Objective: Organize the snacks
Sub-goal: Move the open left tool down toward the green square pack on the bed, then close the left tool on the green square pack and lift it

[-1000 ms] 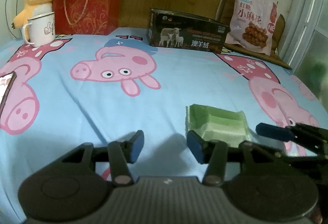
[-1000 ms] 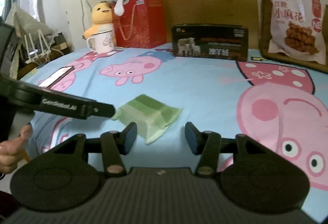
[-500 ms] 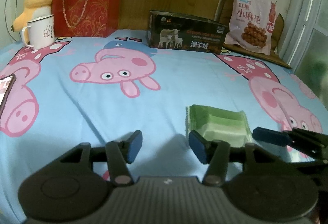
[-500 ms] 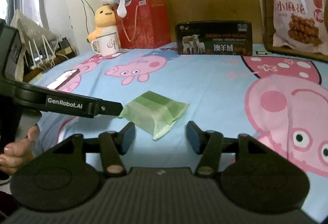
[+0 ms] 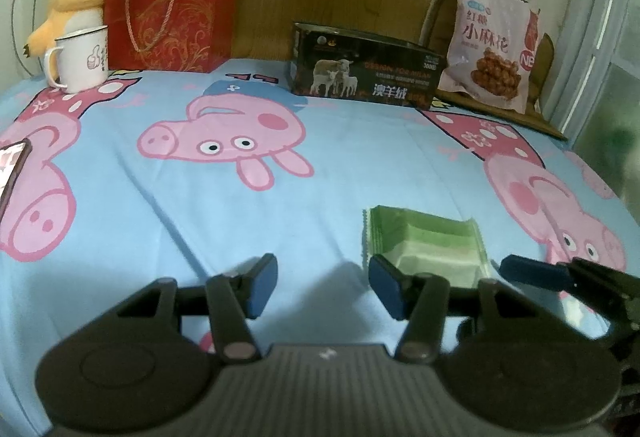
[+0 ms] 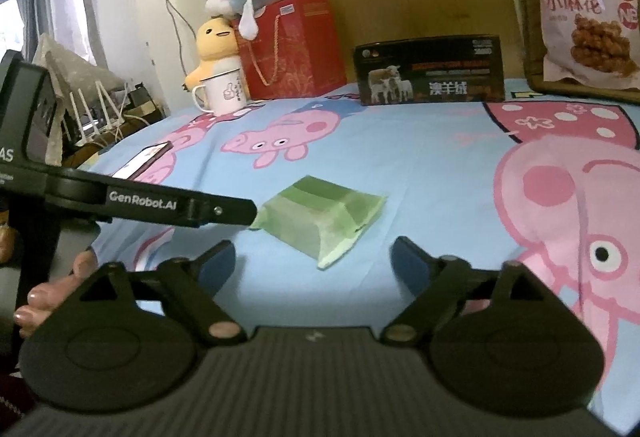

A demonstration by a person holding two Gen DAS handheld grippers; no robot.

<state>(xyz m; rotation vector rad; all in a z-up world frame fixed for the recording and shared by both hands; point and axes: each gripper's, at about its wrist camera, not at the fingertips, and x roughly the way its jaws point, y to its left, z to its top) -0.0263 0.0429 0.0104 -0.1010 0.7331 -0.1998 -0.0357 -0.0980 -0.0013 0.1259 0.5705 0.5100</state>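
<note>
From the left wrist view, we look across a bed (image 5: 340, 165) spread with a blue cartoon-pig sheet, where a green snack packet (image 5: 424, 243) lies near the bed's near edge, towards its right side. Our left gripper (image 5: 323, 287) hangs partly open just short of it, nothing between the jaws, its right pad close to the packet's near corner; whether it touches we cannot tell. One finger of the right gripper (image 5: 532, 271) pokes in from the right, just beside the packet. Along the far edge stand a white mug (image 5: 82, 59), a red gift bag (image 5: 172, 9), a dark box (image 5: 366, 67) printed with sheep and a pink snack bag (image 5: 490, 47) propped upright. A phone is cut off at the left edge. From the right wrist view, our right gripper (image 6: 314, 265) has just been spreading its jaws and now stands wide, empty, with the packet (image 6: 320, 217) lying ahead of the gap, untouched by its pads. The left gripper's finger (image 6: 180, 205) reaches to the packet's left end. We judge the pickup only beginning: the next move calls for easing forward until the packet sits between the pads, then closing gently on the soft wrapper. The packet's print is illegible, and the hand at lower left is mostly hidden.
</note>
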